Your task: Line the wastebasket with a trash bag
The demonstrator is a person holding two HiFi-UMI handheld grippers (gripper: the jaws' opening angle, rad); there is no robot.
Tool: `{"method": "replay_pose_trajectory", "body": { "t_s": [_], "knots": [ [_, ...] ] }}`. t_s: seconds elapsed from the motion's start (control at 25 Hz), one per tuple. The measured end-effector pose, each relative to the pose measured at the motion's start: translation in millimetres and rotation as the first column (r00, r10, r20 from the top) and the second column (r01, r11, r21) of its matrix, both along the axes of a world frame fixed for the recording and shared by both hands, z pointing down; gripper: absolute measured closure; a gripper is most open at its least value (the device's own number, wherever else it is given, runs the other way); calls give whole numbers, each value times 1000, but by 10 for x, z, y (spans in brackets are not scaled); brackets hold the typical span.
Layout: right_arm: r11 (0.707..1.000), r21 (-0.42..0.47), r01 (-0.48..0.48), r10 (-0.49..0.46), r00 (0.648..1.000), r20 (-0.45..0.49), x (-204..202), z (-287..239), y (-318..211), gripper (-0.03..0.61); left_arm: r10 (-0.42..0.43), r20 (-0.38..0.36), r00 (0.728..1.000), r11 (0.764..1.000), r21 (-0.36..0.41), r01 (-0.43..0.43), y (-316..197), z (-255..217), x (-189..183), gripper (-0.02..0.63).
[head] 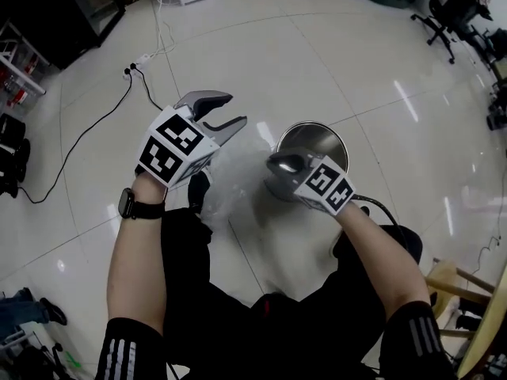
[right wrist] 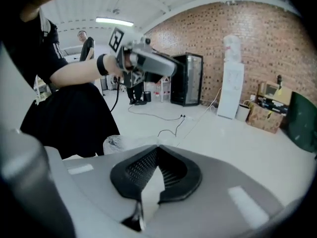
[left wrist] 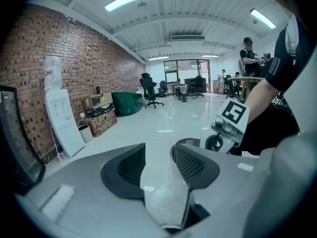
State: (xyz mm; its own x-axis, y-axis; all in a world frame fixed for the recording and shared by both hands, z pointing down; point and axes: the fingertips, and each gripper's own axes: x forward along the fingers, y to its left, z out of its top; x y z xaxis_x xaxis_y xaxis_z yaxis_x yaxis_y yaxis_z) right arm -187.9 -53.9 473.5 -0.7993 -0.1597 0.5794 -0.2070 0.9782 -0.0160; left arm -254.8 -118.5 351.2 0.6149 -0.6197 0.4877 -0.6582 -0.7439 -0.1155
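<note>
While the person stood over it, the wastebasket (head: 333, 137), a round bare-metal bin, sat upright on the white tiled floor (head: 317, 46) with its mouth open and unlined

Trash bag (head: 232, 176): clear thin film, bunched and crumpled. It hung just left of the wastebasket, strung between the two tools and outside the bin

Left gripper (head: 223, 111): held up to the left of the wastebasket, pointing away from the person. Its jaws stood apart at the tips. In its own view a wad of the bag was wedged between their roots and pinched there

Right gripper (head: 277, 163): raised over the near left rim of the wastebasket in the head view, marker cube toward the person. Its jaws were closed tip to tip on a thin fold of the same film

Person: bare forearms, black short sleeves with white stripes, black trousers, and a dark watch (head: 127, 204) on the left wrist

Black cable (head: 79, 141): trailed across the floor well to the left of the wastebasket, beyond the left gripper

Office chair (head: 444, 14): black, on castors, far beyond the wastebasket to the right

Brick wall (left wrist: 64, 58) and white water dispenser (left wrist: 62, 118): seen in the left gripper view, far behind the wastebasket on its left
</note>
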Motion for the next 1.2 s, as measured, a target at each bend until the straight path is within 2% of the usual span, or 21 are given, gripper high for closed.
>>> {"method": "replay_pose_trajectory", "body": {
  "t_s": [0.28,0.48,0.72,0.92,1.08,1.2],
  "knots": [
    [984,93,-154,137,976,170,794,-899,-443,571,24,40,999,1000,2,-25,-164,-22,293,430],
    [958,116,-264,220,929,298,1480,-1347,-632,571,60,144,988,998,5,-61,-260,100,594,430],
    [918,104,-382,318,868,383,2218,-1596,-815,571,165,147,975,986,-32,-162,-298,185,1151,428],
    [900,99,-424,352,843,406,2603,-1712,-896,571,317,136,938,943,-146,-298,-74,439,1605,395],
    [897,94,-432,356,832,426,2796,-1804,-886,571,368,216,904,922,-210,-325,10,744,1831,373],
    [904,97,-417,344,842,415,2845,-1815,-843,571,377,285,881,920,-227,-320,24,925,1903,383]
  ]
}}
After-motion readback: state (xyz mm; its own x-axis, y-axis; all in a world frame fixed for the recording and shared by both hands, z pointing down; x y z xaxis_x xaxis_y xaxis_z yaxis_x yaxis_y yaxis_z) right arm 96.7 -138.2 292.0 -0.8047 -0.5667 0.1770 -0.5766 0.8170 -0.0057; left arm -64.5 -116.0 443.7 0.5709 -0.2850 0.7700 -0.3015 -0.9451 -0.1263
